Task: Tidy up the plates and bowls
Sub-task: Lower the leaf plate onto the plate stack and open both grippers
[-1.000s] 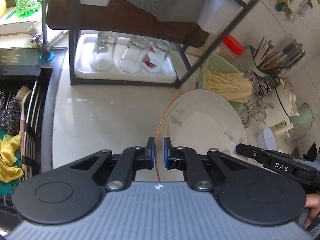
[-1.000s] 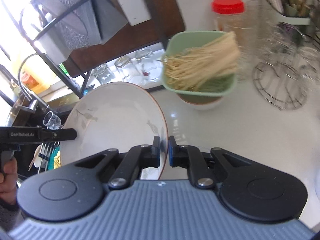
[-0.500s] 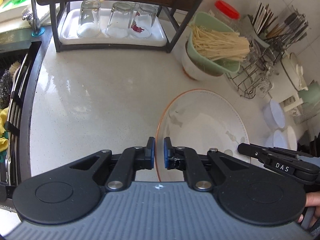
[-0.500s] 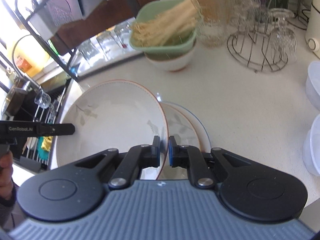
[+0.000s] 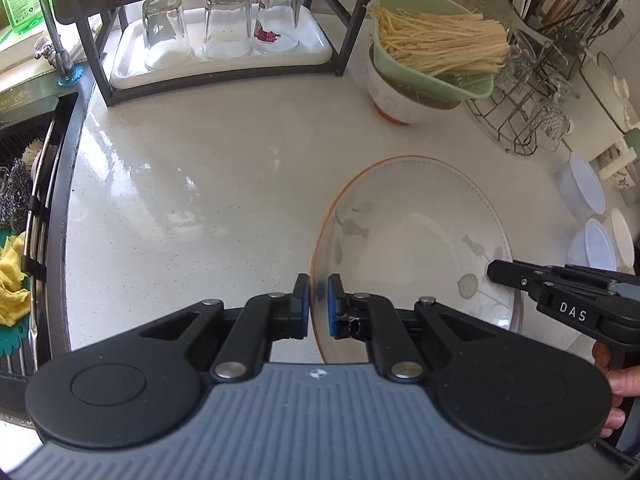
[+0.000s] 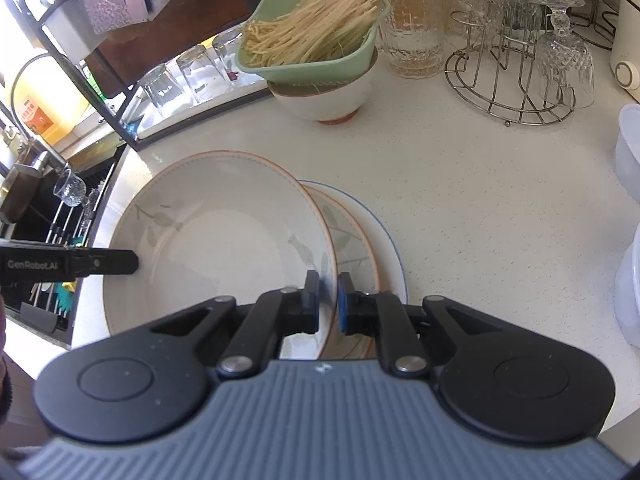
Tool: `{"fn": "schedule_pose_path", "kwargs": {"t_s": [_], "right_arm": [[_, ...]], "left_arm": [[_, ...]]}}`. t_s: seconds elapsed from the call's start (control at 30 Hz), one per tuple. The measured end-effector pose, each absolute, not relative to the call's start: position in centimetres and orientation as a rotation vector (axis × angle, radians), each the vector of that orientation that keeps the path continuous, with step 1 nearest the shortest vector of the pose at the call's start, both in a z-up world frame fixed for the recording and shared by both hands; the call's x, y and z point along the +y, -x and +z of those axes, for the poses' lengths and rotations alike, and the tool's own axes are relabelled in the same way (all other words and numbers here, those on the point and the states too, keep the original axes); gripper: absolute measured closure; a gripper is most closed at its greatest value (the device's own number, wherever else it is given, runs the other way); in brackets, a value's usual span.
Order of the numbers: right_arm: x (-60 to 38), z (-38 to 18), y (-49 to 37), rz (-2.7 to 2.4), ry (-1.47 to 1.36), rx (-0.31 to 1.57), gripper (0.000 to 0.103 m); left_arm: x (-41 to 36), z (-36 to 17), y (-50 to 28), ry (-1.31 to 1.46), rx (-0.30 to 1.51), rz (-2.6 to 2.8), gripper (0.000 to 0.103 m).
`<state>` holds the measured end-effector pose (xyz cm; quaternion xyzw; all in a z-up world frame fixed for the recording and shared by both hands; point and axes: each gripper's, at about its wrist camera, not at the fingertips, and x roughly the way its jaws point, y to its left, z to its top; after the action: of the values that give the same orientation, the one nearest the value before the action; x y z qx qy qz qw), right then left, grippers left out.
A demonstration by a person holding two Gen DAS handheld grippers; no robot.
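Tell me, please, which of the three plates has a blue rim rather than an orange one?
The bottom plate of the stack on the counter: its rim is blue, while the plate above it and the held plate are orange-rimmed.

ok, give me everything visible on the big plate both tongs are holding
The large round off-white glazed plate with a thin orange rim looks ceramic, shallow, with a stitched-looking inner ring and faded grey plant motifs. It is tilted, held above the white countertop. The left tongs and right tongs pinch opposite edges. In the right view it overlaps a stack of similar plates lying beneath; contact with them cannot be told.
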<state>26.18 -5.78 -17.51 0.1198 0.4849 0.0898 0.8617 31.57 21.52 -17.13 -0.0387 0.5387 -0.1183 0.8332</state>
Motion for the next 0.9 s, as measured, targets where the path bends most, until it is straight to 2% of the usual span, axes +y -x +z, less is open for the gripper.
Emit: {"fn": "schedule_pose_path", "kwargs": {"t_s": [0.6,0.9], "right_arm": [[-5.2,-18.2,-25.7,0.152,-0.191,0.99,0.09],[-4.1,-17.6,-25.5,0.105,-0.106,0.989,0.091]], "left_arm": [[20.3,-17.7,-32.7,0.007,1.17,-0.268,0.093],[21.4,-17.1,-32.2,0.096,1.173,-0.268,0.092]]}}
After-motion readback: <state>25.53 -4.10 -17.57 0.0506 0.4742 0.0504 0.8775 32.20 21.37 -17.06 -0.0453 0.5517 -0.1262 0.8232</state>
